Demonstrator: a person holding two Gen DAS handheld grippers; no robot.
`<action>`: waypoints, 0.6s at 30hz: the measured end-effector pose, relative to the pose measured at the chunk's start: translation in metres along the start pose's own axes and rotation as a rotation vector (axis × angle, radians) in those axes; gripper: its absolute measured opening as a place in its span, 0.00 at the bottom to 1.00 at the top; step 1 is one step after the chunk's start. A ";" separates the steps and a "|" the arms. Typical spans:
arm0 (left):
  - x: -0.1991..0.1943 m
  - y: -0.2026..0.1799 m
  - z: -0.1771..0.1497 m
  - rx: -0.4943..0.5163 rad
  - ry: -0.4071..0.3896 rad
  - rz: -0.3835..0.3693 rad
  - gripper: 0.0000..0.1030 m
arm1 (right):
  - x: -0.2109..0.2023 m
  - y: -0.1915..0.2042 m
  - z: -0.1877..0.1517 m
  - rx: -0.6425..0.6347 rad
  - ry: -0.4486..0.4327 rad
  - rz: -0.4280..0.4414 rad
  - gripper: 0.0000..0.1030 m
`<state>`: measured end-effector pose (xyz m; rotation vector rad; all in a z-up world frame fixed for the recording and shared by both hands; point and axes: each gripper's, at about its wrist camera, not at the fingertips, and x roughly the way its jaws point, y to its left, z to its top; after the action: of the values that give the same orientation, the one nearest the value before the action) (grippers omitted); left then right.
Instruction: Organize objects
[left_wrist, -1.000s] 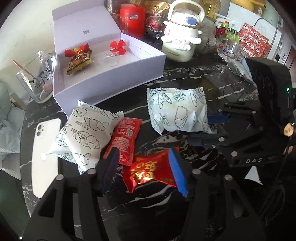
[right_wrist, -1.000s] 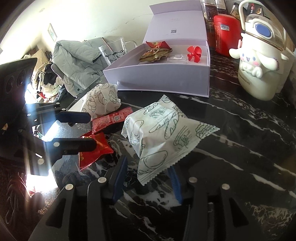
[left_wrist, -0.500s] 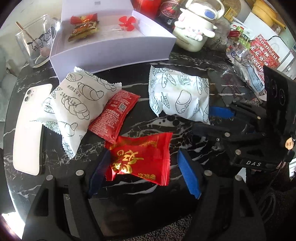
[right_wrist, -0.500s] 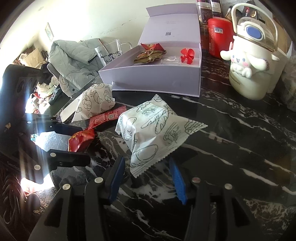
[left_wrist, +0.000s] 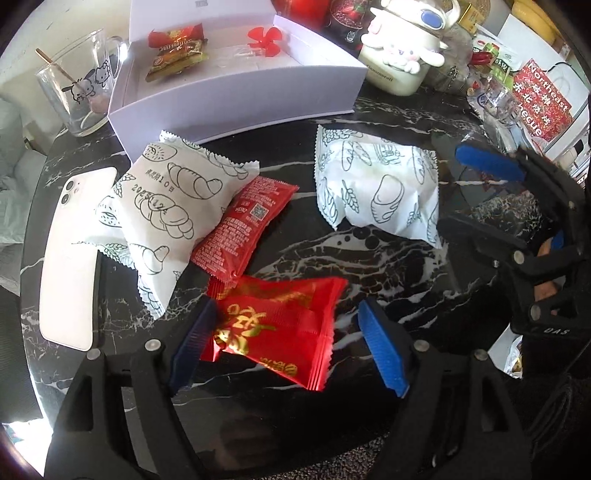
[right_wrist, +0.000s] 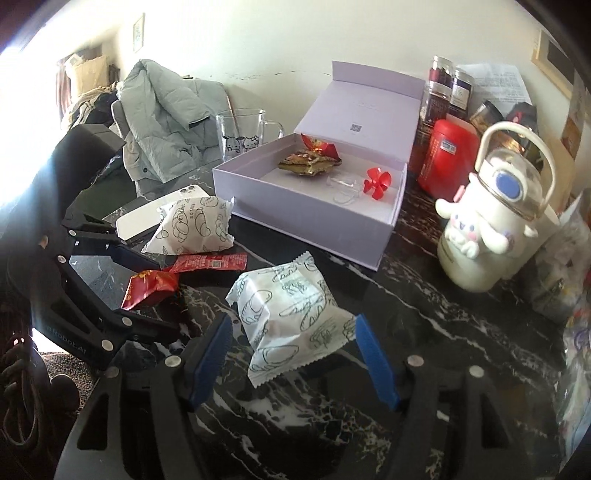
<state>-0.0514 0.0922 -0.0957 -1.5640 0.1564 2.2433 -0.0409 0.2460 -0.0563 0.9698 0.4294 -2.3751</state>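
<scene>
- Red snack packet (left_wrist: 275, 332): likely light, crinkly, slippery; pinch its puffy middle.
- Left tool (left_wrist: 284, 347) wide open, straddling it, holding nothing.
- Right tool (right_wrist: 291, 356) open around white bread packet (right_wrist: 291, 321).

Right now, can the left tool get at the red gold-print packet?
Probably yes: the left tool is open with the red packet already between its fingers, nothing lying over it.
</scene>
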 end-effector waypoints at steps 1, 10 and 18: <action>0.001 0.001 0.000 0.000 0.002 0.008 0.76 | 0.004 0.001 0.003 -0.021 0.004 0.009 0.68; 0.002 0.010 -0.002 -0.001 -0.036 0.041 0.79 | 0.042 0.001 0.019 -0.121 0.113 0.084 0.69; -0.003 0.019 -0.004 -0.018 -0.072 0.052 0.63 | 0.057 0.005 0.015 -0.122 0.148 0.071 0.75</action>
<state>-0.0546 0.0731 -0.0970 -1.5020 0.1591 2.3440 -0.0805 0.2148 -0.0869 1.0892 0.5785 -2.1954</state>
